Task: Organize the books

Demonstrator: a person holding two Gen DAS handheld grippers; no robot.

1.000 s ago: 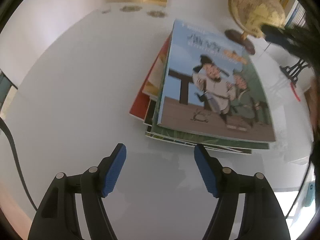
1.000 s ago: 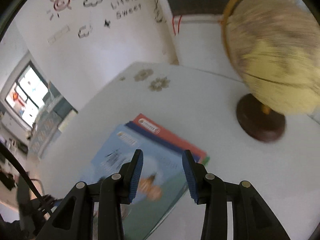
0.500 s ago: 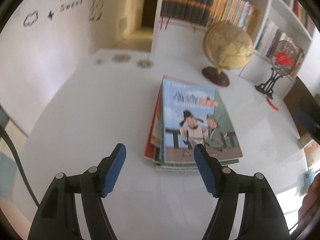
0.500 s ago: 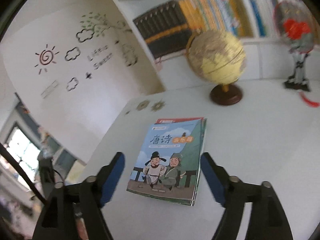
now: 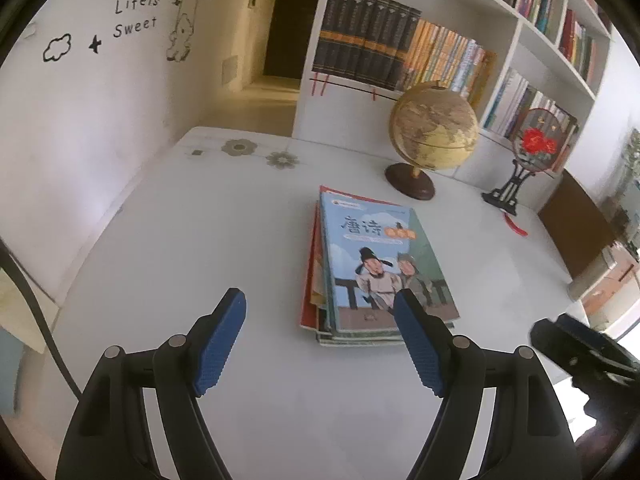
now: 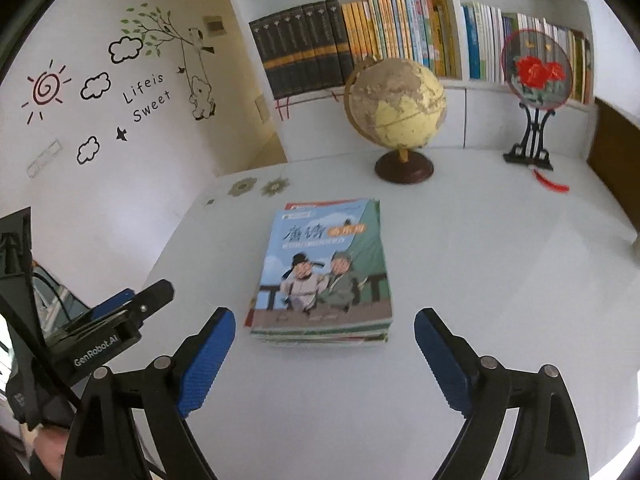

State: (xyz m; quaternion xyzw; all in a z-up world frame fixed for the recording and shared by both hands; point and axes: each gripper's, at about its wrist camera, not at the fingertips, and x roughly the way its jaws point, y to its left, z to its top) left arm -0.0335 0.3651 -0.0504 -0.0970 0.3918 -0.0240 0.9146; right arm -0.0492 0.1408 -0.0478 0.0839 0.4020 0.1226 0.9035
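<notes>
Centrally on the white counter (image 6: 480, 264) lies a stack of books (image 6: 320, 276), flat, its top cover showing two cartoon figures under a blue sky. The lower books stick out slightly past the top one on the left side in the left wrist view (image 5: 316, 272), so the stack's edges are not flush there. Wide bare counter surrounds the stack on every side: open surface to its left up to the wall, open surface to its right, and a broad strip between its near edge and both claws. The left claw (image 5: 320, 340) has just been opening and hangs released above the counter, nothing between its blue pads; in its own view its right pad overlaps the stack's near right corner, with no contact to be seen. The right claw (image 6: 325, 356) has also just been opening and stands spread wide, empty, its pads to either side of the stack's near edge and short of it. Each claw shows at the edge of the other's view, well apart. Behind the stack, near the counter's far edge, stand a globe (image 6: 398, 108) on a dark round base and, to its right, a round fan (image 6: 536, 68) with red flowers on a black stand. A bookshelf (image 6: 400, 40) filled with upright books rises behind them.
</notes>
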